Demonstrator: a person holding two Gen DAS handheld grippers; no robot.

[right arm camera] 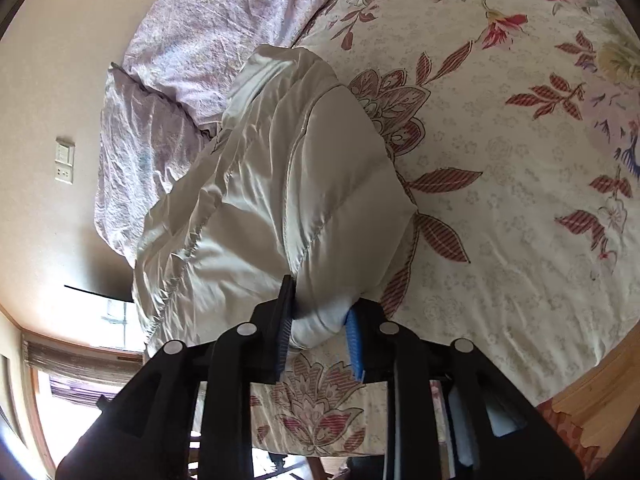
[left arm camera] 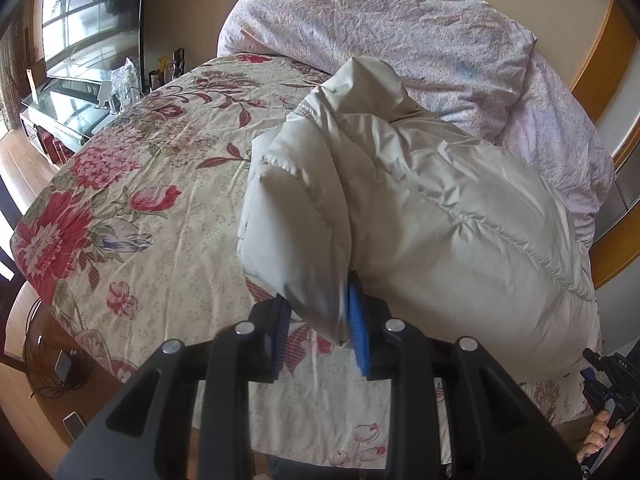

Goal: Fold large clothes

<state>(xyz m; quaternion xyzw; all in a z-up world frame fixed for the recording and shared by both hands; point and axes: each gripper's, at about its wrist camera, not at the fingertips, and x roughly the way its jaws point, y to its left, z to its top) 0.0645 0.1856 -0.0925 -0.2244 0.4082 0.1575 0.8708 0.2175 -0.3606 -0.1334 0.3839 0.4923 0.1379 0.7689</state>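
Observation:
A pale grey puffer jacket (left arm camera: 440, 200) lies bunched on the floral bed sheet (left arm camera: 160, 168), its far end against a lilac duvet. My left gripper (left arm camera: 316, 312) is shut on a fold of the jacket's near edge, and the fabric fills the gap between the blue pads (left arm camera: 356, 320). In the right wrist view the same jacket (right arm camera: 260, 184) runs away toward the duvet. My right gripper (right arm camera: 320, 312) is shut on a padded lump at its near end. The right gripper also shows at the lower right of the left wrist view, held by a hand (left arm camera: 600, 436).
The lilac duvet (left arm camera: 380, 28) is heaped at the head of the bed against a wooden headboard (left arm camera: 592, 64). A television (left arm camera: 92, 12) on a glass cabinet stands beyond the bed's left side. Cables and a phone (left arm camera: 74, 424) lie on the wooden floor.

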